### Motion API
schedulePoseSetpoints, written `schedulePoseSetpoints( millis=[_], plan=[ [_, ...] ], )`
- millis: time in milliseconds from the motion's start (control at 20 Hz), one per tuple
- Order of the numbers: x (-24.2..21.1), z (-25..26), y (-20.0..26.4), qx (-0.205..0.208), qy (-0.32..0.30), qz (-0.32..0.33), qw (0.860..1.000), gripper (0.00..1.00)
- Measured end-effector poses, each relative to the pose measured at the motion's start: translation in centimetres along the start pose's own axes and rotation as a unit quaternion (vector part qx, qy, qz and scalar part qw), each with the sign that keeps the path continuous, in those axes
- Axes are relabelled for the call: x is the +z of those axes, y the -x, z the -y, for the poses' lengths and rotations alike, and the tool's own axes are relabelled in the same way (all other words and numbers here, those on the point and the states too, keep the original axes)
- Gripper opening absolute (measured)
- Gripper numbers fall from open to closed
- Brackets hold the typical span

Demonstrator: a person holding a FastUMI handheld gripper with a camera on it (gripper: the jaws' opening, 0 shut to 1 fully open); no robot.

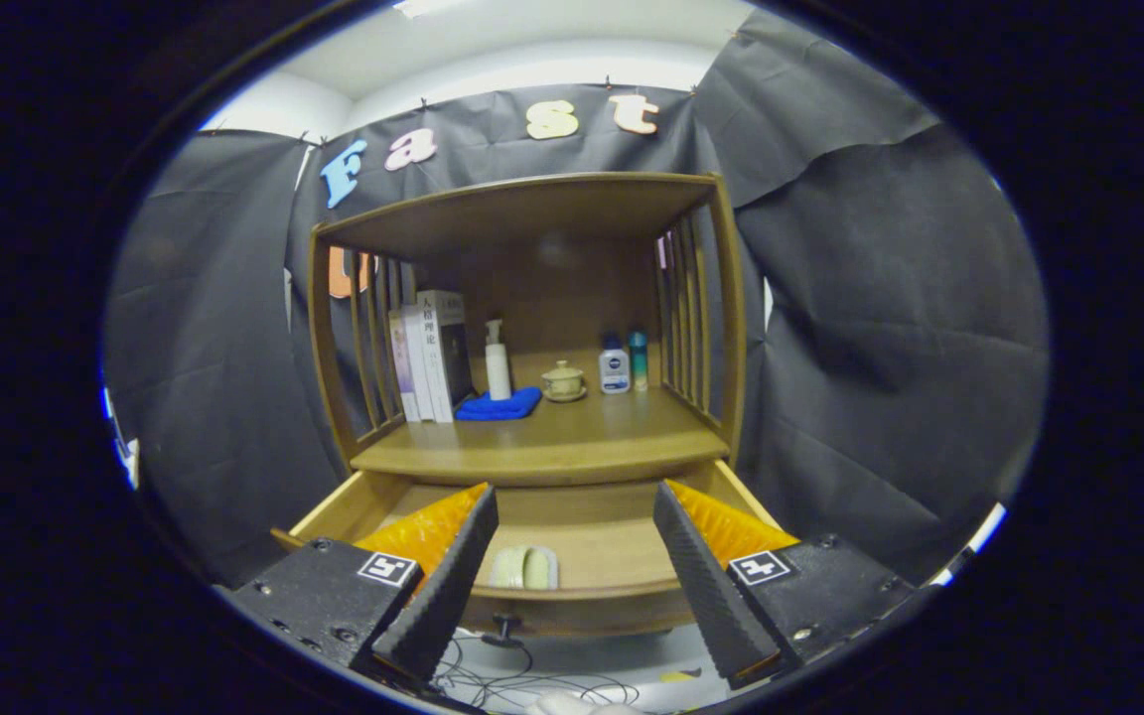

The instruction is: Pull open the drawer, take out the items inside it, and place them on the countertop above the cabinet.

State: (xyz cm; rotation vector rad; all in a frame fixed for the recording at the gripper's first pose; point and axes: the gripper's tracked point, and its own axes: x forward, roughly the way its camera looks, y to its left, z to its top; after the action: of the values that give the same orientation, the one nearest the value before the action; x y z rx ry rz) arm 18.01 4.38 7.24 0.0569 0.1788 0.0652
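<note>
A small pale green and cream item (524,567), perhaps a soap bar or sponge, lies on the floor of the pulled-open wooden drawer (587,536), close behind the drawer's front panel. It sits between the fingers of the gripper (572,581), nearer the left finger, and slightly ahead of and below their tips. What it is exactly, and which way its long axis runs, is hard to tell. The jaws stand wide apart and hold nothing. A dark knob (504,626) projects from the drawer front just below the item. The front panel's rim is the edge to clear on the way in and out. Above the drawer, the countertop (572,437) has open wood along its front; at the back stand books (430,355), a pump bottle (498,362) on a blue cloth (499,404), a lidded cup (563,379) and two small bottles (624,363)
</note>
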Motion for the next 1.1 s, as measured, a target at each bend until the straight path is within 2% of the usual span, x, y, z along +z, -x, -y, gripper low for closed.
schedulePoseSetpoints(
  millis=[150, 350, 550, 650, 800, 900, 1050, 1100],
  plan=[
    [0.5, -2.1, -4.2, 0.014, 0.004, -0.045, 0.999, 0.99],
    [-3.1, -5.1, -9.6, 0.034, 0.013, -0.159, 0.987, 0.99],
    [-8.8, -5.9, -12.6, 0.03, 0.037, -0.281, 0.958, 0.98],
    [-11.1, -6.0, -13.6, 0.03, 0.038, -0.317, 0.947, 0.98],
    [-14.1, -5.2, -14.2, 0.01, 0.041, -0.384, 0.922, 0.96],
    [-15.6, -5.6, -14.2, 0.014, 0.038, -0.417, 0.908, 0.93],
    [-17.3, -5.2, -14.1, -0.005, 0.043, -0.449, 0.893, 0.83],
    [-18.0, -5.0, -13.9, -0.017, 0.044, -0.463, 0.885, 0.77]
  ],
)
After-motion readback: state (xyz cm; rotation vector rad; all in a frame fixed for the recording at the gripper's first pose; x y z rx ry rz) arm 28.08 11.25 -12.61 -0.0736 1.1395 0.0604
